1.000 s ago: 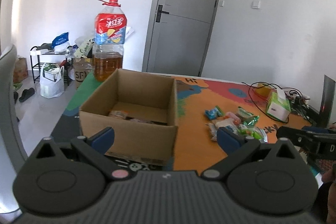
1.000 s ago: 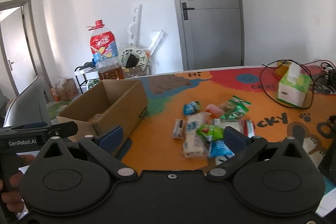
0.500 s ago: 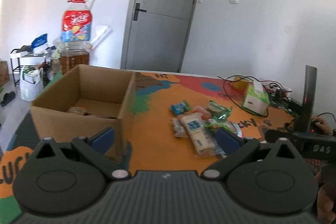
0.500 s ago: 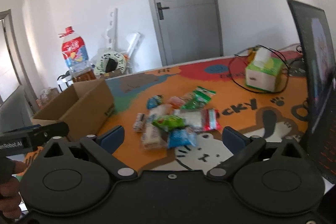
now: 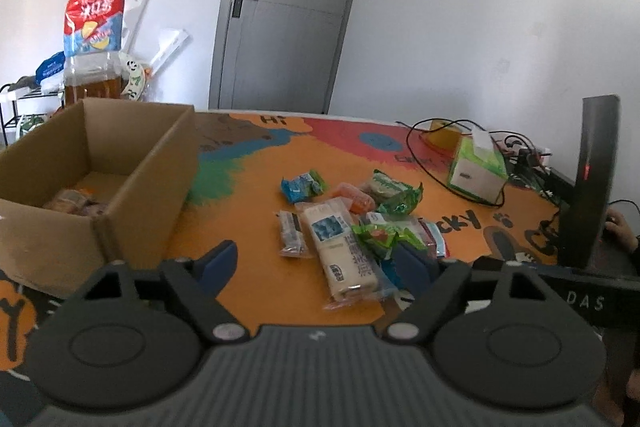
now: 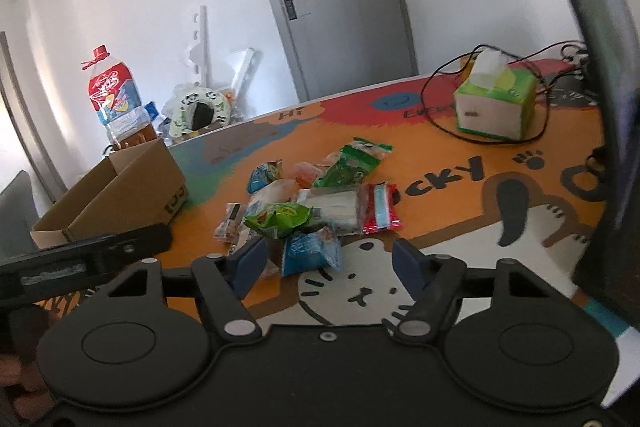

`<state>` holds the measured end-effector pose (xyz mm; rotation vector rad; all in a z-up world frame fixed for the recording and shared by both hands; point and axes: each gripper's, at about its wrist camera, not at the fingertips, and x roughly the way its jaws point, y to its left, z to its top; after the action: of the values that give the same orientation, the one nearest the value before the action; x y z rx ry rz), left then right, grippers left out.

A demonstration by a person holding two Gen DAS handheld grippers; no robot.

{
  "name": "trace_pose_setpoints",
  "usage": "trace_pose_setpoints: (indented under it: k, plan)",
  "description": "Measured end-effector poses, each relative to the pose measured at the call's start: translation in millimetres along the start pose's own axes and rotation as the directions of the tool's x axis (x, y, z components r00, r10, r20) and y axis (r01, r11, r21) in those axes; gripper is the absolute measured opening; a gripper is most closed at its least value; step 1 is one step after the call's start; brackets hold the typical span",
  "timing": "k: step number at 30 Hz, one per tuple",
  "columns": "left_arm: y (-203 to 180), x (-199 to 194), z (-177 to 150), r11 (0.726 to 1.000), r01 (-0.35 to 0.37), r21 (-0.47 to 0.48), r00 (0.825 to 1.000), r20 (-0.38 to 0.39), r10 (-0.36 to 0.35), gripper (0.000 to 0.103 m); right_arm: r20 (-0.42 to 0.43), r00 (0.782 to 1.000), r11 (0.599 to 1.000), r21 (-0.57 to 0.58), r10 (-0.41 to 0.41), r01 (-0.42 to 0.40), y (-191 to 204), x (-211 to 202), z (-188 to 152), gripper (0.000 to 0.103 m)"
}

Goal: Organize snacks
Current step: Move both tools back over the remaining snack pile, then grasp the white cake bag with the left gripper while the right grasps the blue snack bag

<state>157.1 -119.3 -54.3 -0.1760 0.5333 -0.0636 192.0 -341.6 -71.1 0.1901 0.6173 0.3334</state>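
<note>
— Biggest thing? The cardboard box, left of frame, a few packets inside.
— And the snack pile?
— Mid-frame on the orange mat.
— Grippers?
— Left gripper and right gripper — jaws apart, just been closing, gripping nothing.

Before you: cardboard box, matt brown corrugated paper; snack packets, glossy crinkled plastic film; table mat, smooth printed surface with a dull sheen; tissue box, printed card with soft white paper on top; big bottle, clear plastic under a shiny label; your gripper bodies, matt black plastic.
</note>
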Motion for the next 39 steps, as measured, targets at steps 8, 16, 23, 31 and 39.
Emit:
trace_pose_setpoints:
  k: [8, 16, 23, 31, 39]
  plan:
    - [1, 28, -1, 0.999, -0.024, -0.030, 0.999, -0.023, 0.024, 0.070, -0.043, 0.997, 0.998, 0.019, 0.061, -0.061, -4, 35, 2, 0.063]
    - [12, 42, -1, 0.998, -0.056, -0.041, 0.997, -0.048, 0.054, 0.064, -0.082, 0.992, 0.995, 0.015, 0.099, -0.098, 5, 66, 2, 0.060]
    - [15, 57, 1, 0.996, -0.062, -0.064, 0.996, -0.073, 0.058, 0.064, -0.100, 0.987, 0.992, 0.005, 0.127, -0.127, 3, 79, -1, 0.037]
    - [-3, 71, -1, 0.998, -0.044, -0.045, 0.996, -0.079, 0.040, 0.064, -0.085, 0.990, 0.993, 0.047, 0.116, -0.112, -18, 64, -2, 0.021]
    - [-11, 93, -10, 0.998, -0.043, -0.034, 0.994, -0.100, 0.040, 0.060, -0.075, 0.995, 0.995, 0.076, 0.063, -0.058, -31, 56, 0, 0.011]
